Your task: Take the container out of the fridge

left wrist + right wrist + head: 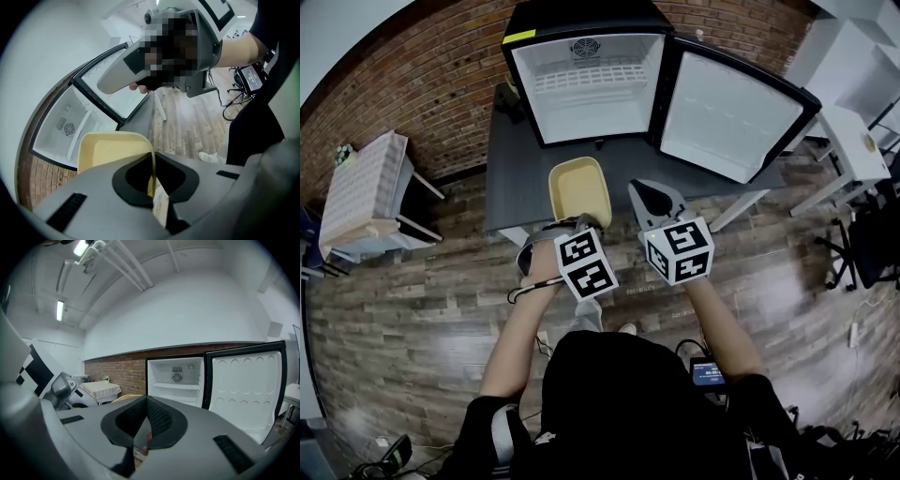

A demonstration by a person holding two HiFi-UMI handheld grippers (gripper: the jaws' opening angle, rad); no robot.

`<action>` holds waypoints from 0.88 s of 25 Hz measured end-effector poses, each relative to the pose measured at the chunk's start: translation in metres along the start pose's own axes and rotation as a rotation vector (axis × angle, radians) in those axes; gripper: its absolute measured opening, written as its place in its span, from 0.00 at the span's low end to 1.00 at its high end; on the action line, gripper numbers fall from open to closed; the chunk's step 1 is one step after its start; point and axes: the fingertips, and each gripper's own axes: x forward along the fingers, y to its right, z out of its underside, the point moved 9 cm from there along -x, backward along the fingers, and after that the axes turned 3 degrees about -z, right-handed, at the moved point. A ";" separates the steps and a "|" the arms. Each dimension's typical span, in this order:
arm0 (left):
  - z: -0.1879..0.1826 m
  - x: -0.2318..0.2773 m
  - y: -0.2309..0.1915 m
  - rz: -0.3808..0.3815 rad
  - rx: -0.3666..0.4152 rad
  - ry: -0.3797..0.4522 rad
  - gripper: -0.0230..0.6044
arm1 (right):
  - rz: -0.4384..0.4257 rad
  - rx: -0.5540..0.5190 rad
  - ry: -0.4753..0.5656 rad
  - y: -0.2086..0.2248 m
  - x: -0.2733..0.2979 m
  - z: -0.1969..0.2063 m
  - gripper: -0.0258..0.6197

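2 grippers are sitting at the centre of the head view. The left gripper (581, 223) is clamping the near rim of the yellow container (578, 187), which is hanging over the grey table's (511, 178) front edge, below the open fridge (586, 84) at the top. In the left gripper view, the container's wall is standing pinched between the jaws at lower centre. In the right gripper view, the right gripper (143, 427) is pressing its jaws together on nothing, facing the fridge at centre right.

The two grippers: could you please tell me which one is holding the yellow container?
The left gripper: its jaws pinch the rim of the yellow container, while the right gripper is shut on nothing.
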 end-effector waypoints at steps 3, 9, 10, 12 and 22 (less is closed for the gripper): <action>0.003 -0.005 0.009 -0.008 0.010 -0.009 0.07 | -0.001 -0.005 0.004 -0.008 -0.008 0.002 0.10; 0.007 -0.013 0.017 -0.015 0.018 -0.013 0.07 | 0.000 -0.012 0.011 -0.020 -0.019 0.003 0.10; 0.008 -0.015 0.019 -0.015 0.019 -0.011 0.07 | 0.001 -0.013 0.012 -0.021 -0.020 0.003 0.10; 0.008 -0.017 0.021 -0.016 0.020 -0.010 0.07 | 0.004 -0.014 0.013 -0.024 -0.023 0.003 0.10; 0.019 -0.025 0.026 -0.023 0.008 -0.007 0.07 | 0.010 -0.026 0.008 -0.037 -0.030 0.001 0.10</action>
